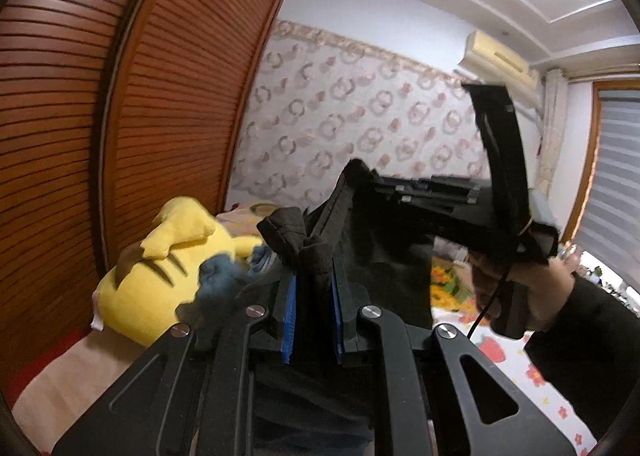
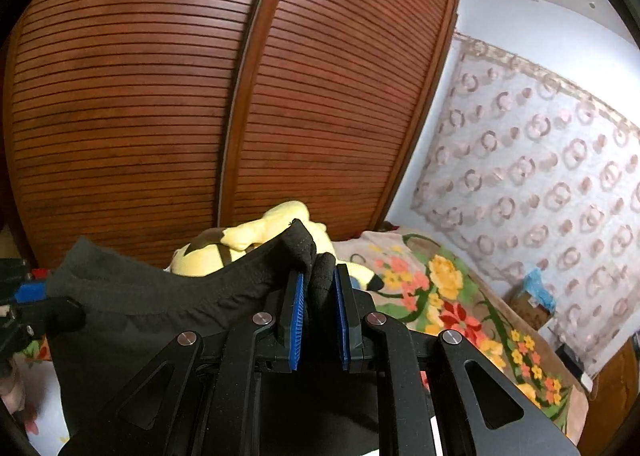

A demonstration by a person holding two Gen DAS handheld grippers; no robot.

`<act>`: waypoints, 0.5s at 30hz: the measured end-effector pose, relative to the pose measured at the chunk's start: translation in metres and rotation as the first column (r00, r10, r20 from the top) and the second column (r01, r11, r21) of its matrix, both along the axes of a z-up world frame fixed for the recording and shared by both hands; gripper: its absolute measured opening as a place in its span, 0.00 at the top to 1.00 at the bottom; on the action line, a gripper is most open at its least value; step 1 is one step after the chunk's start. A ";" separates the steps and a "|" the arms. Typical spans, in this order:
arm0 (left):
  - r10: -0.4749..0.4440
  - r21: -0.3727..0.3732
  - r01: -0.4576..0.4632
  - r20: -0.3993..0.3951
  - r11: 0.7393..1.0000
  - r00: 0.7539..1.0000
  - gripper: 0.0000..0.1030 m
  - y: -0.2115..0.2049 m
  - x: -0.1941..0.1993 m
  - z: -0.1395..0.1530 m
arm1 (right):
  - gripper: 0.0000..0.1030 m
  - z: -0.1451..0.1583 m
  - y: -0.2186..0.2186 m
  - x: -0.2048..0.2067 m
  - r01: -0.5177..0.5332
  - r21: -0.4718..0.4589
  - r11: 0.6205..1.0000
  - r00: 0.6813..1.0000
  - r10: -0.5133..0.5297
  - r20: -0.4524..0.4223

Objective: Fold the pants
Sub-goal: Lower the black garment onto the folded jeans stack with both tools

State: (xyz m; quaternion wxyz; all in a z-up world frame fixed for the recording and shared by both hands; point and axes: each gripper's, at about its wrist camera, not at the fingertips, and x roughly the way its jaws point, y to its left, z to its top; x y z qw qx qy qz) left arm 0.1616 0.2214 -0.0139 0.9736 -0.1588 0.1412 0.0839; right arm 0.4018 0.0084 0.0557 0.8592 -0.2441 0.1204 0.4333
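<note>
Your left gripper (image 1: 314,276) and right gripper (image 2: 320,292) were matte black, with ribbed blue pads, silver round screws and triangular cut-outs. Your right hand (image 1: 536,288) showed bare skin, a black sleeve (image 1: 580,340), and a thin black cable (image 1: 480,316).

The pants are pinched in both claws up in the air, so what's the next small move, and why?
Probably lower both together toward the floral bedspread: the left claw and right claw each grip bunched black pants, which hang slack between them, off the bed.
</note>
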 end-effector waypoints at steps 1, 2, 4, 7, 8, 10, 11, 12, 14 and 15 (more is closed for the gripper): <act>0.004 0.009 -0.004 -0.021 1.000 1.000 0.84 -0.002 0.001 -0.005 | 0.86 -0.002 -0.001 0.001 0.001 -0.002 1.000 1.000 -0.001 -0.008; 0.007 0.012 -0.006 -0.023 1.000 1.000 0.84 -0.004 0.000 -0.007 | 0.86 -0.004 -0.002 0.002 0.002 0.000 1.000 1.000 -0.002 -0.020; 0.012 0.011 -0.012 -0.026 1.000 1.000 0.84 -0.004 -0.001 -0.011 | 0.86 -0.010 -0.001 0.005 0.009 -0.011 1.000 0.999 -0.009 -0.033; 0.018 0.014 -0.017 -0.031 1.000 0.999 0.84 -0.003 -0.001 -0.012 | 0.86 -0.013 -0.004 0.007 0.022 -0.014 1.000 0.998 -0.022 -0.055; 0.020 0.015 -0.019 -0.032 1.000 0.999 0.84 -0.003 -0.001 -0.012 | 0.86 -0.012 -0.004 0.008 0.024 -0.010 1.000 0.998 -0.024 -0.062; 0.023 0.019 -0.023 -0.034 1.000 0.999 0.84 -0.004 -0.002 -0.011 | 0.86 -0.008 -0.004 0.008 0.032 -0.003 0.999 0.997 -0.032 -0.065; 0.024 0.020 -0.024 -0.033 1.000 0.999 0.84 -0.004 -0.002 -0.012 | 0.86 -0.006 -0.004 0.008 0.027 0.003 1.000 0.997 -0.026 -0.067; 0.024 0.019 -0.024 -0.033 1.000 0.999 0.84 -0.004 -0.003 -0.012 | 0.86 -0.004 -0.003 0.005 0.023 0.008 1.000 0.998 -0.023 -0.061; 0.029 0.018 -0.029 -0.027 0.999 0.999 0.84 -0.006 -0.005 -0.011 | 0.86 -0.003 0.003 0.001 0.013 0.012 1.000 0.999 -0.012 -0.049; 0.034 0.019 -0.033 -0.025 0.999 0.999 0.84 -0.006 -0.007 -0.011 | 0.86 -0.003 0.007 0.000 0.007 0.010 1.000 0.999 -0.007 -0.046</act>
